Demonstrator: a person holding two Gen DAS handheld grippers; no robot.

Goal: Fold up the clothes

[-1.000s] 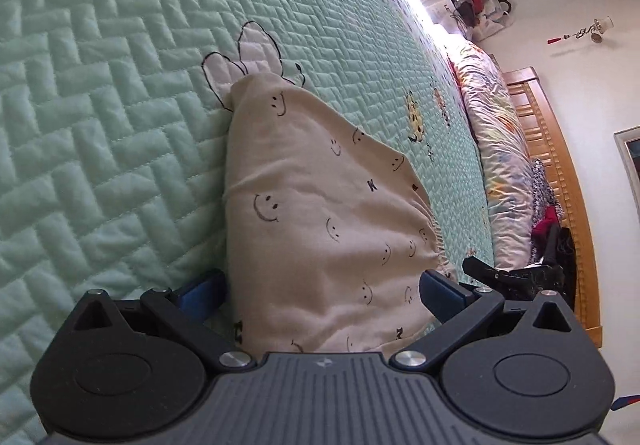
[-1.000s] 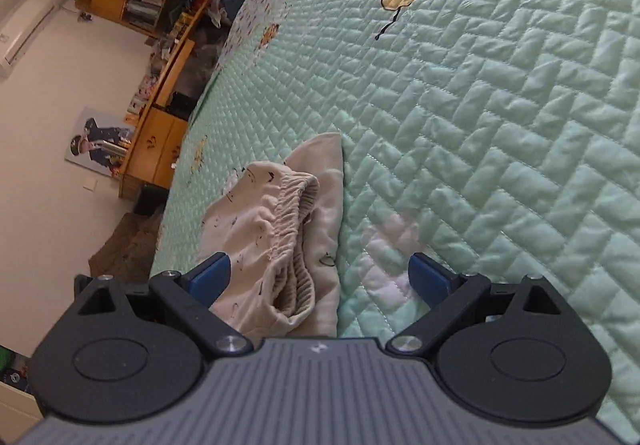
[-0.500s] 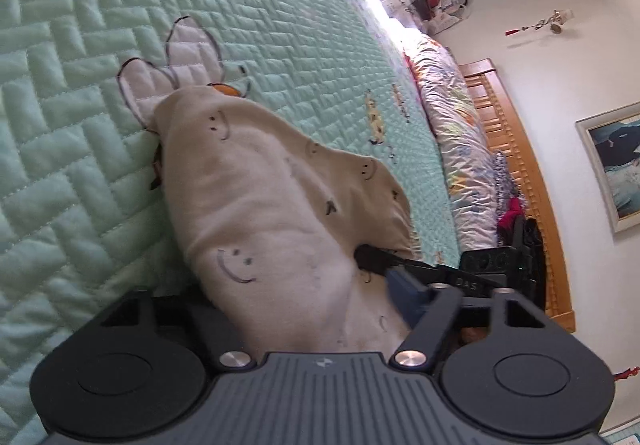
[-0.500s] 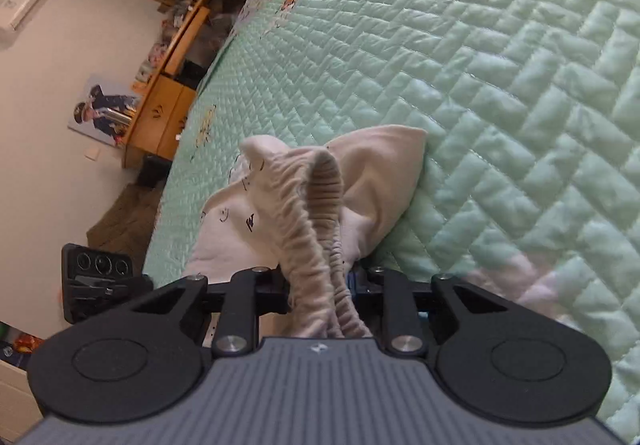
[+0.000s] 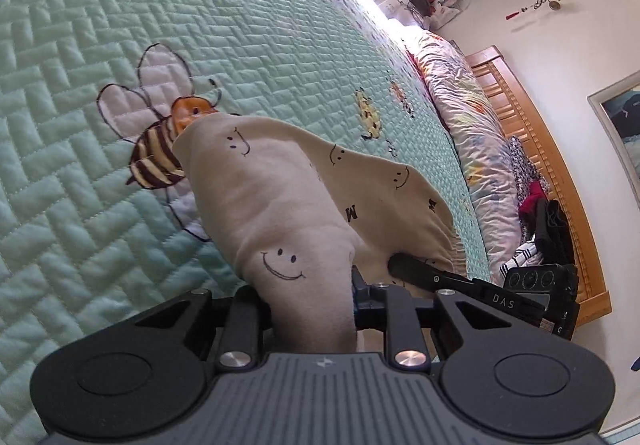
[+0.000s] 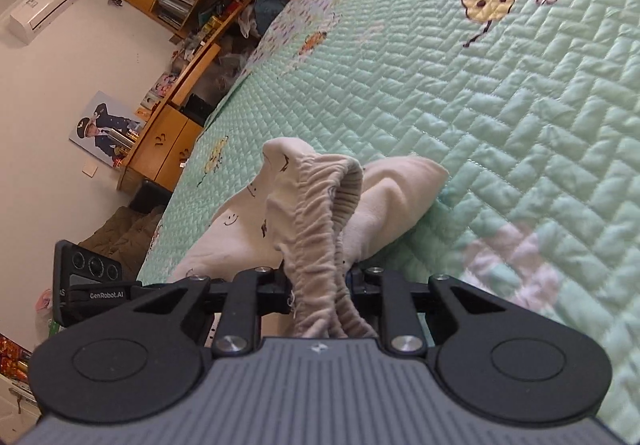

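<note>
Cream smiley-print pants (image 5: 280, 201) lie on a mint quilted bedspread (image 5: 120, 25). My left gripper (image 5: 310, 297) is shut on the leg end of the pants and lifts it off the bed. My right gripper (image 6: 318, 281) is shut on the bunched elastic waistband (image 6: 320, 205) of the same pants (image 6: 384, 201), raised above the bedspread (image 6: 480, 93). The right gripper (image 5: 460, 281) also shows in the left wrist view, at the waistband. The left gripper's body (image 6: 88, 277) shows at the left of the right wrist view.
A bee patch (image 5: 160, 149) on the quilt lies by the pants' far end. A folded floral duvet (image 5: 472, 117) and wooden headboard (image 5: 532, 149) lie at the right. Wooden shelves and a cabinet (image 6: 176, 57) stand beyond the bed's far edge.
Both grippers, open around the pants a second ago, have shut on the fabric. The pants have risen off the bed, uncovering the bee patch.
</note>
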